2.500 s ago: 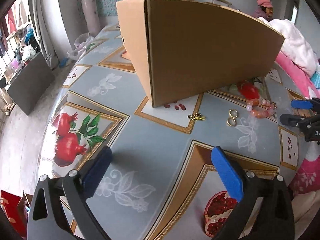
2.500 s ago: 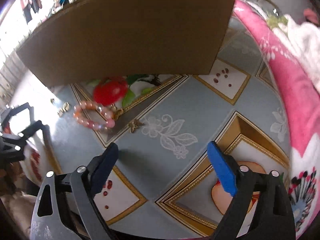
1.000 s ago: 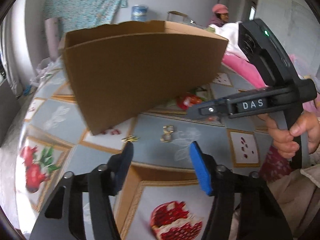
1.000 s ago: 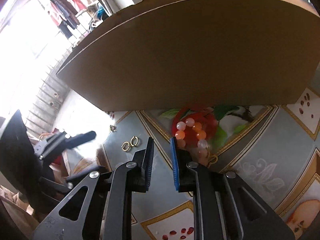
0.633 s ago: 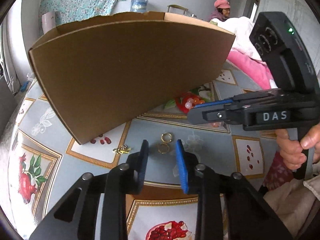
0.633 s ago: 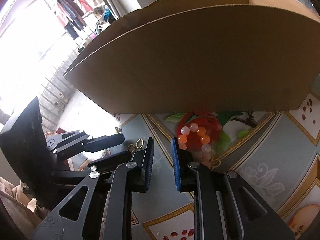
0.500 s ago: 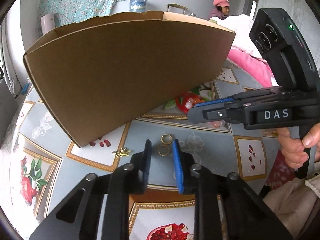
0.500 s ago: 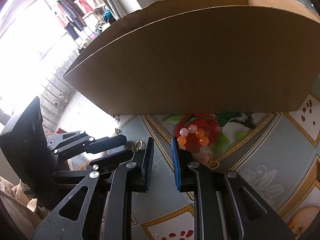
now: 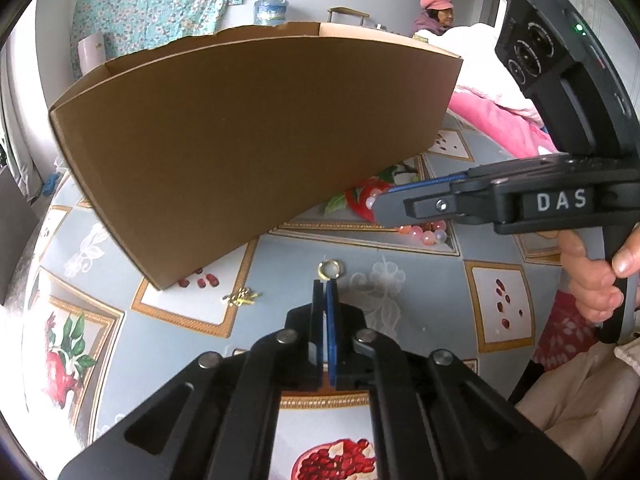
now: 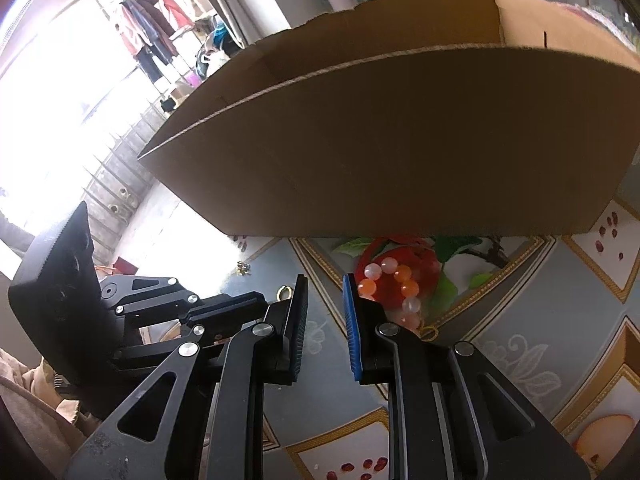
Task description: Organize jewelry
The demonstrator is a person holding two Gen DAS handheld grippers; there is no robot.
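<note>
While the gold rings (image 9: 330, 269) lie on the worktop (image 9: 416, 276) just before the box (image 9: 256, 128), the left tool (image 9: 324, 285) has just closed at one ring.

Whether it pinches the ring cannot be told; so thin a hoop could slip out. Beside the bead bracelet (image 10: 390, 280), the right tool (image 10: 325, 280) has just been opening, nothing between its pads; it may snag beads.

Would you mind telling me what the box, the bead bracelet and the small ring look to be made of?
Box: corrugated cardboard, matte brown; a fluted edge shows along its rim.
Bead bracelet: glossy, translucent pink and orange beads, glass or polished stone; cannot tell which.
Small ring: shiny gold-coloured metal, probably plated.
</note>
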